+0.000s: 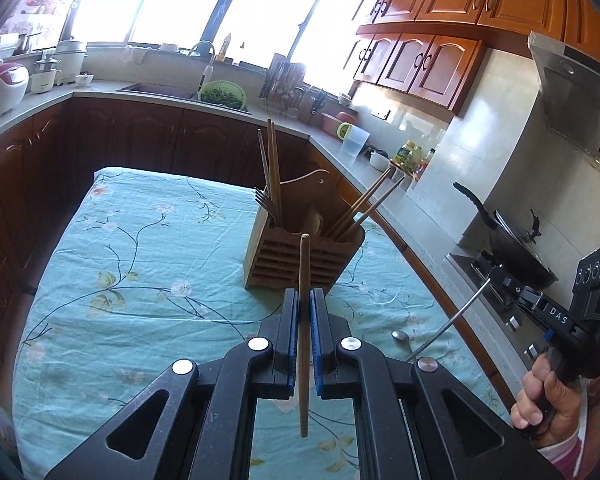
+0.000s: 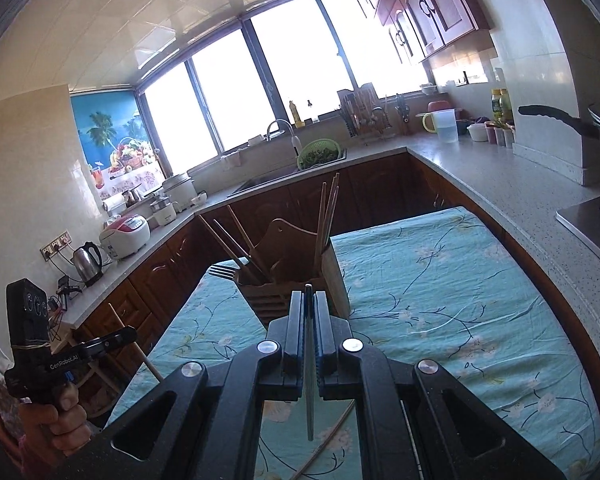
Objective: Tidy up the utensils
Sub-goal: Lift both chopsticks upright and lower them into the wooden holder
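A wooden utensil holder (image 1: 300, 256) stands on the floral teal tablecloth (image 1: 140, 280), with chopsticks, forks and a wooden spoon in it. It also shows in the right wrist view (image 2: 296, 280). My left gripper (image 1: 304, 304) is shut on a wooden chopstick (image 1: 304, 340), held near upright just short of the holder. My right gripper (image 2: 308, 300) is shut on a thin metal utensil handle (image 2: 309, 380); in the left wrist view this is a metal spoon (image 1: 440, 332) with its bowl low over the cloth. A loose chopstick (image 2: 328, 440) lies on the cloth under the right gripper.
Dark wood cabinets and a grey countertop (image 1: 380, 184) wrap around the table. A sink with a green colander (image 1: 223, 94) is at the back. A stove with a black wok (image 1: 516, 248) is at the right. Rice cookers (image 2: 126, 236) and a kettle (image 2: 87, 262) stand at the left.
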